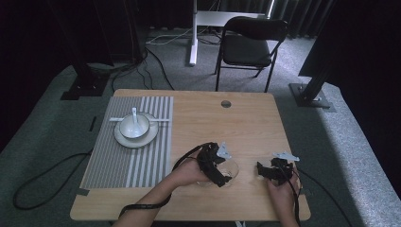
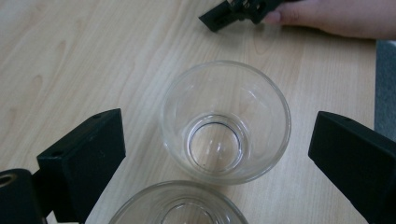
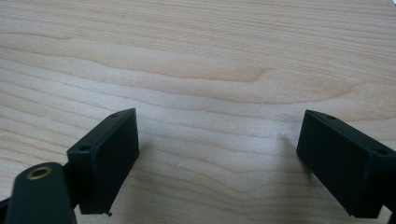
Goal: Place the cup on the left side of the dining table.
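High view: left gripper (image 1: 222, 171) over a clear glass (image 1: 230, 172) on the wooden table (image 1: 246, 123); right gripper (image 1: 272, 171) well apart from it; bowl (image 1: 134, 126) with spoon (image 1: 135, 117) on a plate (image 1: 124, 137), striped mat (image 1: 118, 161), far beyond the left claw.

Left gripper view: jaws spread wide, upright empty glass (image 2: 226, 121) between them, touching neither; second glass rim (image 2: 177, 204) nearer the claw's base; right gripper (image 2: 238, 11) beyond.

Right gripper view: jaws spread, bare table (image 3: 201, 70) between.

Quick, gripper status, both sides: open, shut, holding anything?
Left gripper: open, fingers either side of a clear glass, not touching it.
Right gripper: open, holding nothing, over bare wooden table.
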The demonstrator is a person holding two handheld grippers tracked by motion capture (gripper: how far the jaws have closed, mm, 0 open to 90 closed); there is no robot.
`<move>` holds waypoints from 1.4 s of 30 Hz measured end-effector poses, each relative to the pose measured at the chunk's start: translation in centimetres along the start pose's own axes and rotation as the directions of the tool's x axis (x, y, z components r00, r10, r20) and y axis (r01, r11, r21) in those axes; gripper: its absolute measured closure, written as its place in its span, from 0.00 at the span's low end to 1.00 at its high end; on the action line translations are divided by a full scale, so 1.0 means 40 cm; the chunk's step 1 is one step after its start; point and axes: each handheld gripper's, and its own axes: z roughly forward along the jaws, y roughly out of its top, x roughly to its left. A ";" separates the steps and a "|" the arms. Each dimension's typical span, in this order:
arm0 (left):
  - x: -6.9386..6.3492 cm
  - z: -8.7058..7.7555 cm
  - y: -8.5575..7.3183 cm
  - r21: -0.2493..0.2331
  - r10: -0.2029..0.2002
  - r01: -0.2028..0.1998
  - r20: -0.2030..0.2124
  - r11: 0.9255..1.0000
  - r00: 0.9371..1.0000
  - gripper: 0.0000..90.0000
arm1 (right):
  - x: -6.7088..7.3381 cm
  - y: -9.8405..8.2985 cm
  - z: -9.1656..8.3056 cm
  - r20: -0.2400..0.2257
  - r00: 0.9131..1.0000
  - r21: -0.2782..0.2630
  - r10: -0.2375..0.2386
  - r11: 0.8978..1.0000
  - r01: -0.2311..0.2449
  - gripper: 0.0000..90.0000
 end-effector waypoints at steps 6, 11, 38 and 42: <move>-0.007 0.019 0.009 0.027 0.013 -0.013 0.001 1.000 1.000 0.05 | 0.000 0.000 0.000 0.000 1.000 0.000 0.000 1.000 0.000 0.14; -0.011 0.037 0.021 0.060 0.010 -0.010 0.007 0.998 1.000 0.05 | 0.000 0.000 0.000 0.000 1.000 0.000 0.000 1.000 0.000 0.14; -0.019 0.084 0.045 0.163 0.011 -0.006 -0.029 0.987 1.000 0.20 | 0.000 0.000 0.000 0.001 1.000 -0.001 0.000 1.000 0.000 0.14; -0.021 0.084 0.047 0.172 0.018 -0.011 -0.035 0.985 0.999 0.20 | 0.000 0.000 0.000 0.001 1.000 -0.001 0.000 1.000 0.000 0.14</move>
